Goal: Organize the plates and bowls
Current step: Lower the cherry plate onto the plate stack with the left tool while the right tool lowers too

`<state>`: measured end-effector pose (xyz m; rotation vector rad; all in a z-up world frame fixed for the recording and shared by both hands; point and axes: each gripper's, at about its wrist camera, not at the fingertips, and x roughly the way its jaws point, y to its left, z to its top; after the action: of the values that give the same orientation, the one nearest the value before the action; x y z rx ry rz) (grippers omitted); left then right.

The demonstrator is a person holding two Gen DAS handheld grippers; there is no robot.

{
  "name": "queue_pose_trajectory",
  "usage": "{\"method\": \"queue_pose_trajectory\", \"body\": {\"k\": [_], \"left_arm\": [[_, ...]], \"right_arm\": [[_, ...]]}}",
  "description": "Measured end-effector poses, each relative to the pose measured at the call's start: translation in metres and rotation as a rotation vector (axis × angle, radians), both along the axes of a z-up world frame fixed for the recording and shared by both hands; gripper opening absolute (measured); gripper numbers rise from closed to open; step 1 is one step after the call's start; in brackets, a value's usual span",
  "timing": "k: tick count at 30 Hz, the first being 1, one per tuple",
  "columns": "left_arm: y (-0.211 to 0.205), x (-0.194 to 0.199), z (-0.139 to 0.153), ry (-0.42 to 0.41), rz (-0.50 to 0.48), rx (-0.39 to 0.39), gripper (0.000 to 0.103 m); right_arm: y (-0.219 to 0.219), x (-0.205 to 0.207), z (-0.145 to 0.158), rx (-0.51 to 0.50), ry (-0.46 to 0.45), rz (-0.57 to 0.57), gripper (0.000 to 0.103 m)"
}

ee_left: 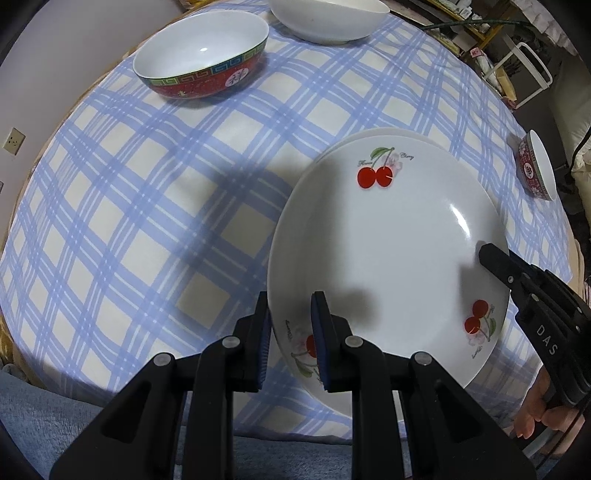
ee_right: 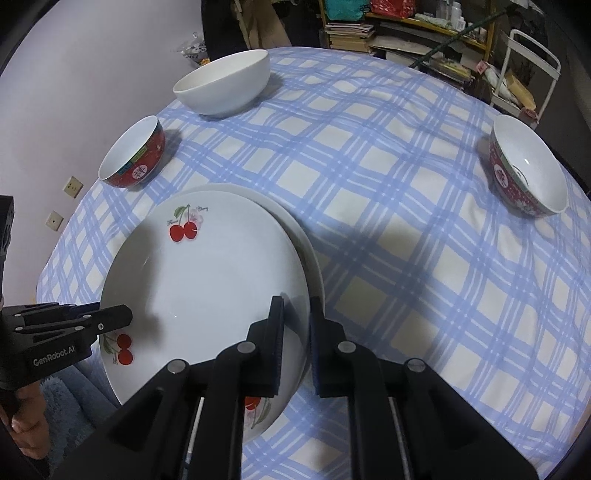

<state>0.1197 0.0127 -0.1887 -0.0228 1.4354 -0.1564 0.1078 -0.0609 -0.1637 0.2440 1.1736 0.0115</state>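
A white cherry plate (ee_left: 388, 258) (ee_right: 207, 280) is held over a plain white plate (ee_left: 391, 133) (ee_right: 295, 229) that lies on the checked tablecloth. My left gripper (ee_left: 291, 339) straddles the cherry plate's left rim, jaws closed on it. My right gripper (ee_right: 297, 343) straddles its right rim, jaws closed on it; it also shows in the left wrist view (ee_left: 495, 258). The left gripper shows in the right wrist view (ee_right: 110, 317). A red bowl (ee_left: 203, 55) (ee_right: 135, 153), a white bowl (ee_left: 328, 18) (ee_right: 225, 81) and a second red bowl (ee_left: 535, 166) (ee_right: 528, 170) stand around the table.
The round table carries a blue-and-white checked cloth (ee_left: 147, 221) (ee_right: 406, 221). Shelves with books and clutter (ee_right: 406, 29) and a white frame (ee_right: 532, 70) stand beyond the far edge. A grey wall (ee_right: 74, 74) is at the left.
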Motion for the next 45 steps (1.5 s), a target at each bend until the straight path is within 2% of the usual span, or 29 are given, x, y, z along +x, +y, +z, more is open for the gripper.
{"method": "queue_pose_trajectory", "body": {"k": [6,16,24,37,40,42,44,45], "left_arm": [[0.004,-0.001,-0.001,0.013,0.019,-0.024,0.020],[0.000,-0.008,0.005,-0.009,-0.013,0.008,0.020],[0.000,-0.008,0.008,-0.025,-0.011,0.015,0.020],[-0.006,-0.007,0.014,-0.073,-0.025,0.043,0.020],[-0.002,-0.011,0.025,-0.127,-0.007,0.072,0.021],[0.001,-0.011,0.033,-0.150,0.002,0.064,0.021],[0.003,-0.010,0.042,-0.184,0.010,0.082,0.021],[0.003,-0.008,0.047,-0.202,0.011,0.086,0.022]], "right_arm": [[0.000,-0.001,0.000,-0.002,-0.003,0.001,0.014],[0.003,-0.004,0.005,-0.073,-0.011,-0.026,0.014],[0.003,-0.002,0.000,-0.077,0.003,-0.026,0.014],[0.003,0.001,0.001,-0.089,-0.010,-0.025,0.014],[0.004,0.001,0.006,-0.114,-0.030,-0.032,0.014],[0.006,0.000,0.012,-0.130,-0.058,-0.031,0.016],[0.007,0.000,0.020,-0.138,-0.095,-0.027,0.032],[0.008,0.001,0.025,-0.149,-0.120,-0.024,0.037]]}}
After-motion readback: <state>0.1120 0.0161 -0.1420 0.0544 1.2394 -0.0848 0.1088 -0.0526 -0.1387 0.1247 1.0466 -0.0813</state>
